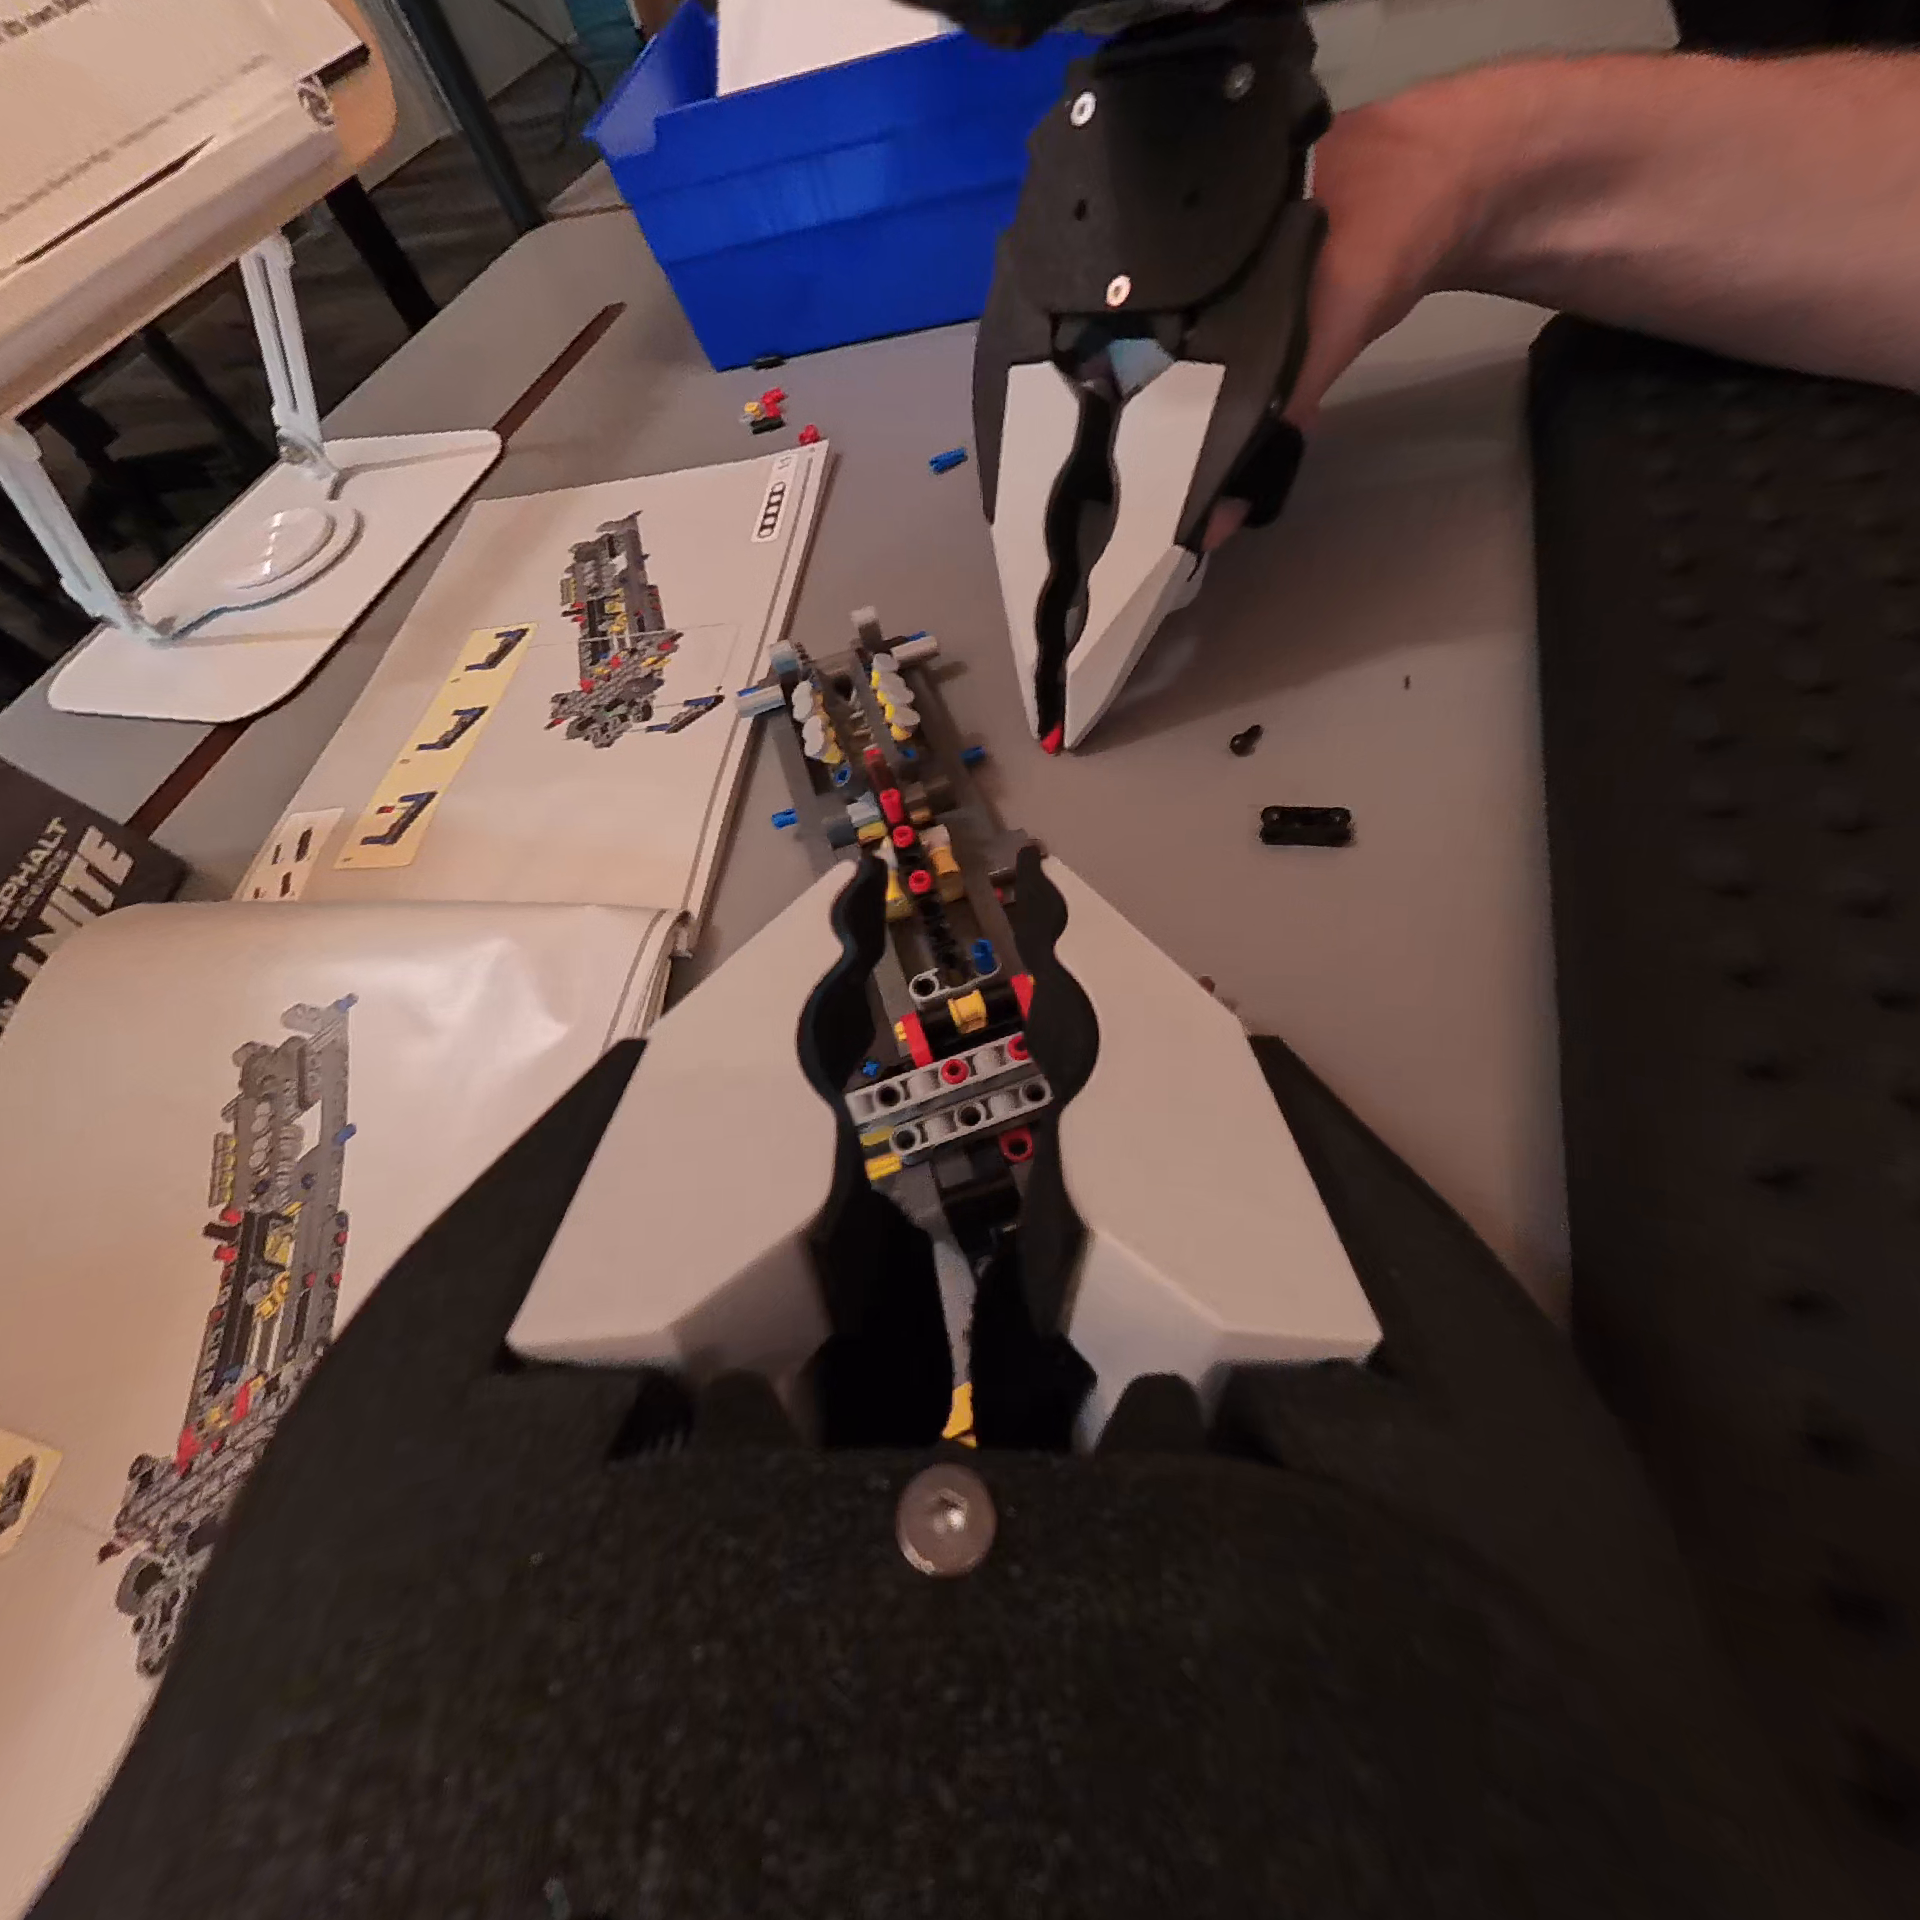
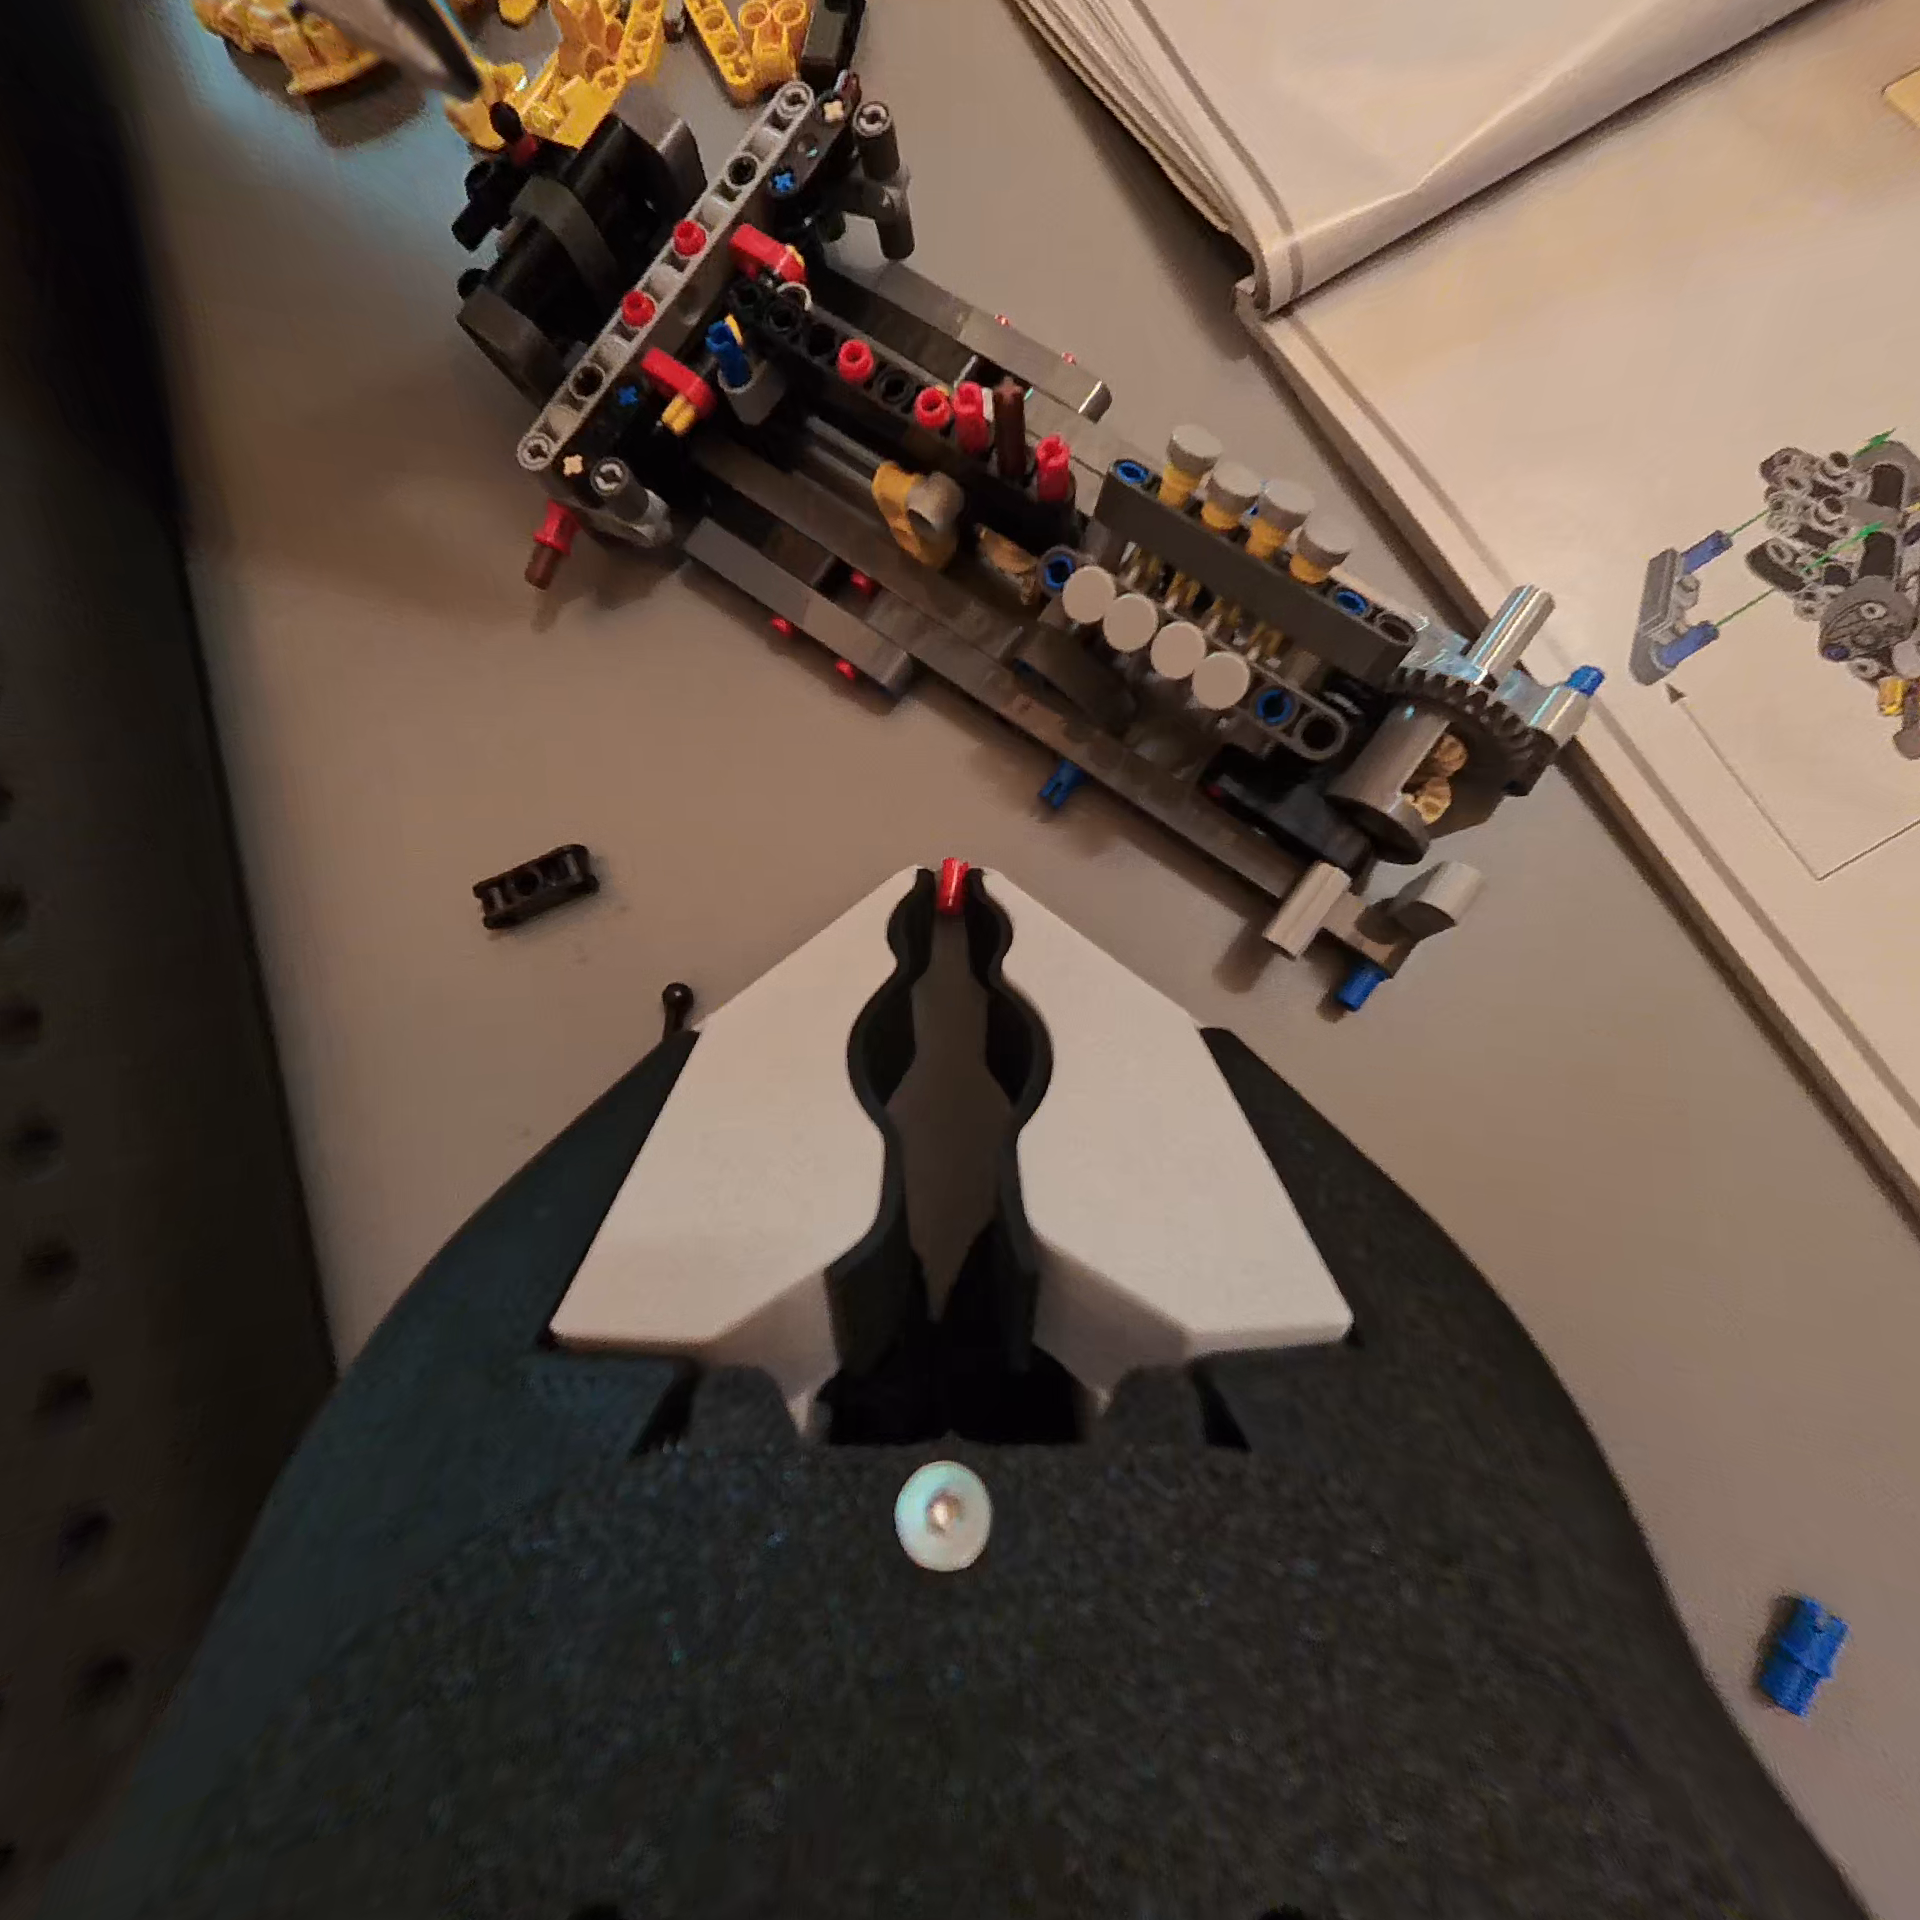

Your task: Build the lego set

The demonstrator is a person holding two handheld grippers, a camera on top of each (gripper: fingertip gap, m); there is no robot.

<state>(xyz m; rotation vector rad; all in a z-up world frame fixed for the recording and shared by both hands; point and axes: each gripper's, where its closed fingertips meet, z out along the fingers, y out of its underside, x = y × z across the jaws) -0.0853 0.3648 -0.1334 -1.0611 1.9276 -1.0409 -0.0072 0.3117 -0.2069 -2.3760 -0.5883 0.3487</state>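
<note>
Left claw (image 1: 940,904) is closed around the near end of the lego chassis (image 1: 914,935), fingers flanking both long sides, pinning it on the grey desk (image 1: 1351,935). Chassis sits centre frame in the left wrist view, long axis running away from that claw toward upper centre; in the right wrist view it lies diagonally from upper left to right of centre (image 2: 935,520). Right claw (image 2: 948,883) is clamped on a small red pin (image 2: 950,885) at its very tips; in the left view the pin shows at the claw's low point, just right of the chassis's far half, at or just above the desk. So the chassis lies ahead of and just beyond the right claw's tips, broadside to it. Right claw is the one free to insert; the target hole can't be told. Loose black beam (image 2: 535,885), black pin (image 2: 675,997) and blue pin (image 2: 1803,1652) lie near; instruction booklet (image 1: 582,665) left of the chassis.
</note>
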